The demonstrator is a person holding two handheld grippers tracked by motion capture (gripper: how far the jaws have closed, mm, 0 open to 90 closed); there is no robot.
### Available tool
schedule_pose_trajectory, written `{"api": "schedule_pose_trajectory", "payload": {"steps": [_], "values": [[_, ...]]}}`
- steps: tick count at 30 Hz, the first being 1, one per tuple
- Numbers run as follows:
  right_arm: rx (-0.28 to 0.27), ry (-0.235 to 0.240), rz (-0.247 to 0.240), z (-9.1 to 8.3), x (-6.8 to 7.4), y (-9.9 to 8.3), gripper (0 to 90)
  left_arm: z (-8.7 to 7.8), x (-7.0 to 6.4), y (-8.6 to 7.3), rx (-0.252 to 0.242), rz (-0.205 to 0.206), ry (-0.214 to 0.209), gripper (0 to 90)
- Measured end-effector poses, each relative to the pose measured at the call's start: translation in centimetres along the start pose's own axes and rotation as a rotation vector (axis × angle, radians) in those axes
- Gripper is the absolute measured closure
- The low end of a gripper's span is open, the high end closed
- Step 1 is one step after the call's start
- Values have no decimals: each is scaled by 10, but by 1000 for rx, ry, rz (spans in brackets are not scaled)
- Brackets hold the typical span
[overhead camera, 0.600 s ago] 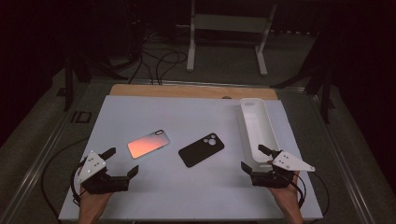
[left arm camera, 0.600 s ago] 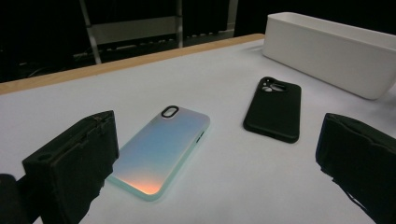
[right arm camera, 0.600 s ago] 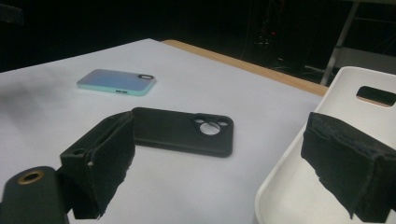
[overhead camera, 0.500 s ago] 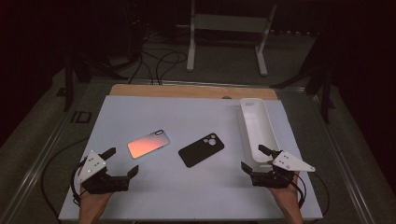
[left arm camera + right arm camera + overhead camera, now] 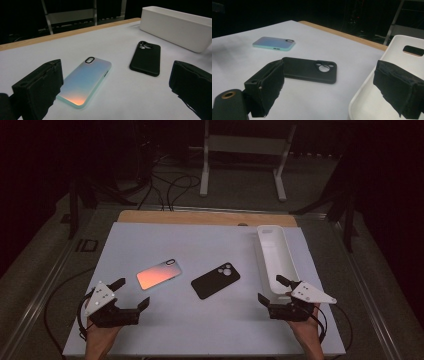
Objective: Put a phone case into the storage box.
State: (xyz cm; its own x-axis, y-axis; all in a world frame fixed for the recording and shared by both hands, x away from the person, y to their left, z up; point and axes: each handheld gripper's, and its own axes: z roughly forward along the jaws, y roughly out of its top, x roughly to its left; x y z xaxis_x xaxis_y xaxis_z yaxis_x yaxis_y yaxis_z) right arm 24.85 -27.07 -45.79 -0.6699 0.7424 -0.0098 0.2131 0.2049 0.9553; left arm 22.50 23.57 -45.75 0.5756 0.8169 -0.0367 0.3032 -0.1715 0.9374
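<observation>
Two phone cases lie flat on the white table top (image 5: 210, 247): an iridescent one (image 5: 158, 274) (image 5: 85, 80) (image 5: 274, 43) left of centre and a black one (image 5: 215, 280) (image 5: 146, 58) (image 5: 309, 69) beside it. A long white tray (image 5: 275, 255) (image 5: 175, 25) (image 5: 374, 100) stands at the right. My left gripper (image 5: 131, 294) (image 5: 117, 92) rests open near the front left, a little short of the iridescent case. My right gripper (image 5: 272, 289) (image 5: 332, 92) is open at the front right, one jaw over the tray's near end, the other toward the black case. Both hold nothing.
A wooden strip (image 5: 200, 217) edges the table's far side. Beyond it a white metal stand (image 5: 245, 155) and cables (image 5: 170, 185) sit on the dark floor. Cables trail from both grippers off the table's front corners.
</observation>
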Motion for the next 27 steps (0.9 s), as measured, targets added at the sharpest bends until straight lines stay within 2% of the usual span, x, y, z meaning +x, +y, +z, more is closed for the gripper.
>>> {"api": "schedule_pose_trajectory", "payload": {"steps": [14,19,27], "values": [[-4,11,-3,4,2,2,99,6,0,13,-31,-10,-2,0],[-7,9,-1,3,2,2,99,10,7,19,-36,-11,4,0],[-5,4,-4,3,2,2,99,18,17,29,-3,6,19,8]]}}
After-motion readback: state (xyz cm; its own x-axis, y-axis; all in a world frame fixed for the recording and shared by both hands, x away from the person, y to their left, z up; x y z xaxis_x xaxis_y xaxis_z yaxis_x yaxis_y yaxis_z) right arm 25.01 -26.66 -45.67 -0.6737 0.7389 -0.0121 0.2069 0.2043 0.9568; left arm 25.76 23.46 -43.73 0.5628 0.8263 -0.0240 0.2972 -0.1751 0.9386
